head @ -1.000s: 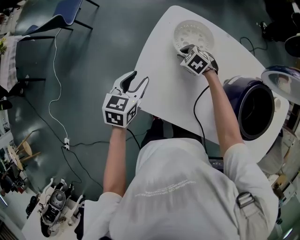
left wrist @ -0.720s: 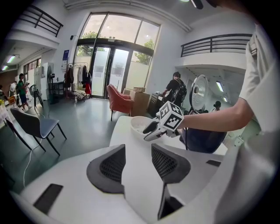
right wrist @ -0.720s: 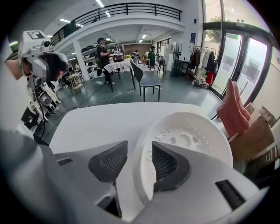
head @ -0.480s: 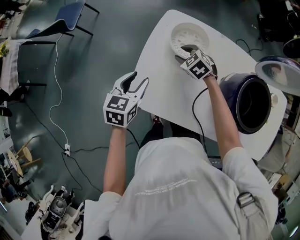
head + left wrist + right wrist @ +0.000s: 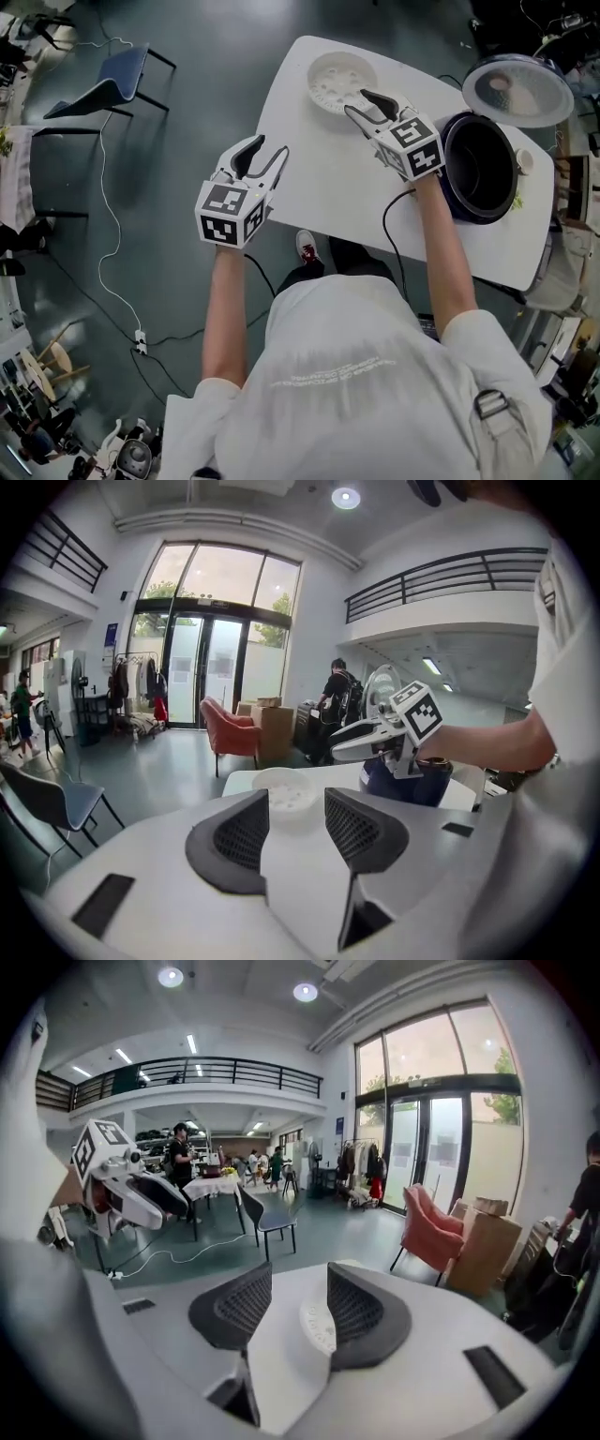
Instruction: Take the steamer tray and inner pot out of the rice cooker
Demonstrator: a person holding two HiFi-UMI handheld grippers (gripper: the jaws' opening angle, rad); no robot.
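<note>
**Steamer tray on table; both grippers empty**

Head view: the round white perforated steamer tray lies on the white table, well apart from the dark blue rice cooker with its lid up. My right gripper shows just beside the tray's rim, jaws apart. My left gripper is off the table's edge, jaws apart. I cannot separate the inner pot from the cooker's dark inside.

Left gripper view: my jaws stand well apart with nothing between the pads. The tray shows through the gap, far beyond.

Right gripper view: my jaws have just been opening and hold nothing. The tray lies beyond them, partly behind one jaw, untouched.
</note>
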